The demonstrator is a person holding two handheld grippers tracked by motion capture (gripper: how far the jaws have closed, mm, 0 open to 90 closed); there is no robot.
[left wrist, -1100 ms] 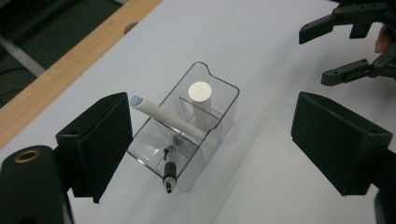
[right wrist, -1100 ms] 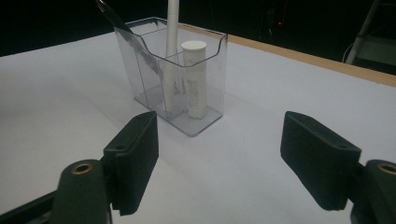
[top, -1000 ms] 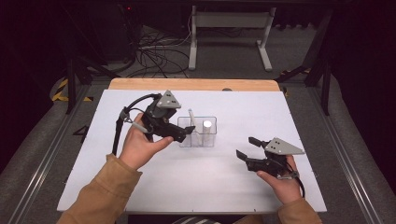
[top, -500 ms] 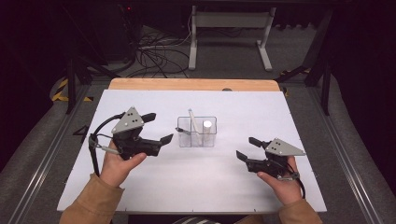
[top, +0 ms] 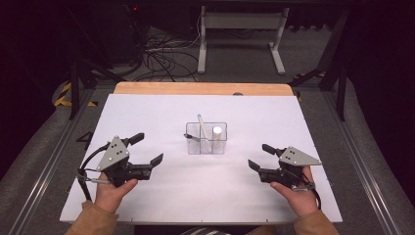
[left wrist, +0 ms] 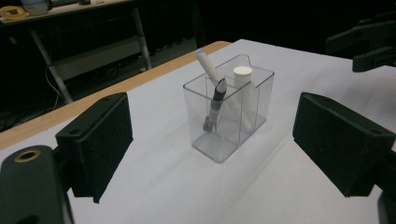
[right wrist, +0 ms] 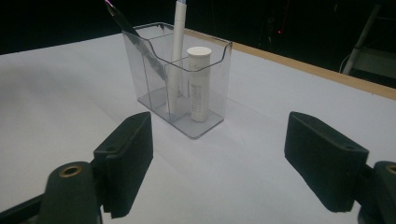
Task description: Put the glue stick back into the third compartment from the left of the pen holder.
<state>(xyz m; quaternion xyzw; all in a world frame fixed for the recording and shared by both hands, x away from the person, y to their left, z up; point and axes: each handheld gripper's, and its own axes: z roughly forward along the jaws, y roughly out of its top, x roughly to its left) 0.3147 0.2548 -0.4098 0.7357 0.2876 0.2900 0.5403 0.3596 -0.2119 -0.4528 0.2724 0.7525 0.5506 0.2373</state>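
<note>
clear plastic holder (top: 206, 138) stands upright near the middle of the white table (top: 161, 205), between the two grippers and a little farther from the person than either. it has two compartments. in the left gripper view a white pen (left wrist: 219, 86) leans at a slant in the nearer compartment beside a dark pen (left wrist: 215, 100), and a short white tube (left wrist: 243, 77) with a flat cap stands upright in the farther one. in the right gripper view the white tube (right wrist: 198, 84) stands in the compartment nearer that camera.

left gripper (top: 148, 149) sits low over the table to the left of the holder, well apart from it, jaws spread wide with nothing between them; in its own view the holder shows in the gap between the pads, farther off. right gripper (top: 260, 156) rests to the right of the holder, also apart from it, and its jaws have just been opening; they stand wide and hold nothing. both grippers point inward toward the holder, each held in a hand that comes in from the near edge.
</note>
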